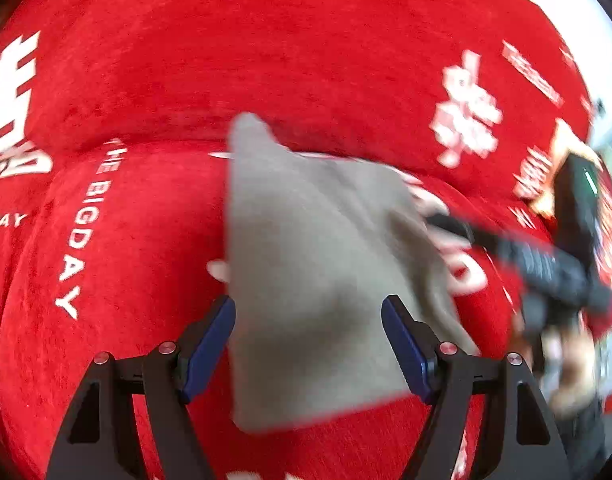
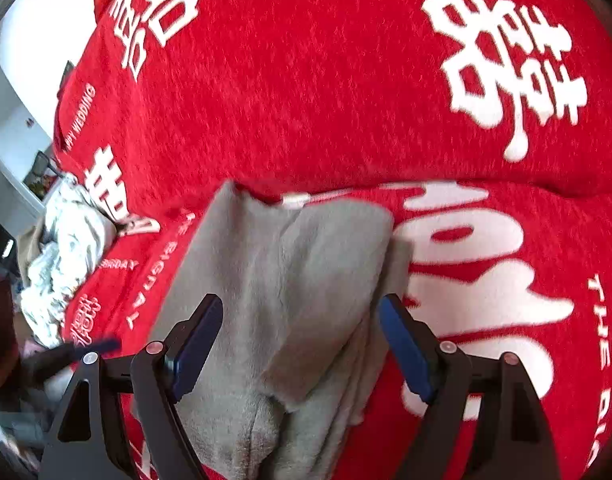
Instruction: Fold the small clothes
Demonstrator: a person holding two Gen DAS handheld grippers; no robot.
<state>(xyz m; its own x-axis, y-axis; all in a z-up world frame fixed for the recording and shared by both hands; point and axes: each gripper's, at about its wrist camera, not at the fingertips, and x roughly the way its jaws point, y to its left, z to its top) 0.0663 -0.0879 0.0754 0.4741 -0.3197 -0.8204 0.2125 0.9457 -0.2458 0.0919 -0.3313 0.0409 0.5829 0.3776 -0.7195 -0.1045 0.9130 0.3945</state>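
A big red blanket (image 1: 154,240) lies under the folded gray cloth (image 1: 317,280), both the left claw (image 1: 309,344) and right claw (image 2: 302,344) hang wide apart above it, and only the right view shows crumpled white clothes (image 2: 62,264).

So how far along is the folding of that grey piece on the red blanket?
The grey garment already lies doubled over in layers on the red blanket. Nothing is in hand: left gripper and right gripper are both open above it. The white pile of clothes looks unfolded.
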